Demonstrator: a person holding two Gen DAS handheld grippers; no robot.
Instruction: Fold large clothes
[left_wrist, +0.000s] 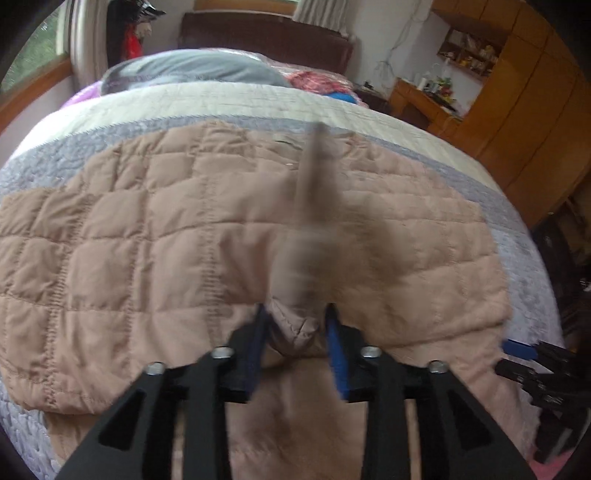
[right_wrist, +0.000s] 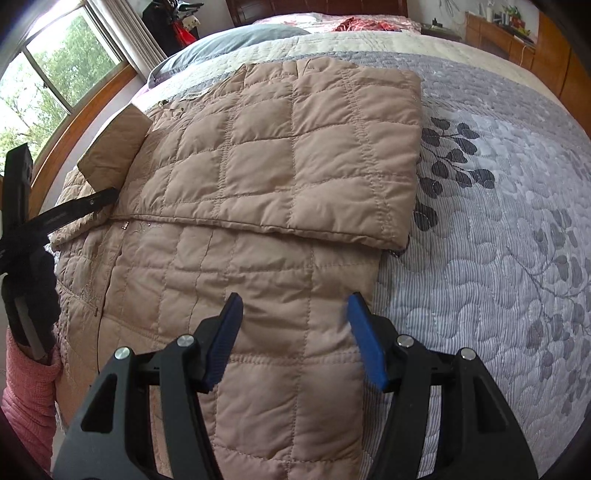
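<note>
A home bedroom: quilted bed (right_wrist: 498, 221), pillow (left_wrist: 192, 72), wooden wardrobe (left_wrist: 524, 96), window (right_wrist: 55, 74).

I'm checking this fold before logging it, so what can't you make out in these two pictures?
- Left wrist view: the part of the jacket pinched by the left gripper is motion-blurred.
- Right wrist view: the jacket's near hem is hidden behind the right gripper.
- Desk items: too small.

Bedroom setup: a big bed (right_wrist: 498, 221) with a grey leaf-print quilted bedspread (right_wrist: 480, 280) and a dark wood headboard (left_wrist: 266, 37). A grey pillow (left_wrist: 192, 72) sits up top. Daylight comes through a wood-framed window (right_wrist: 55, 81) with trees outside, curtain (right_wrist: 136, 33) beside it. Orange-brown wooden wardrobe (left_wrist: 524, 110) and a cluttered desk (left_wrist: 421, 98) stand along the white wall (left_wrist: 391, 40).
</note>
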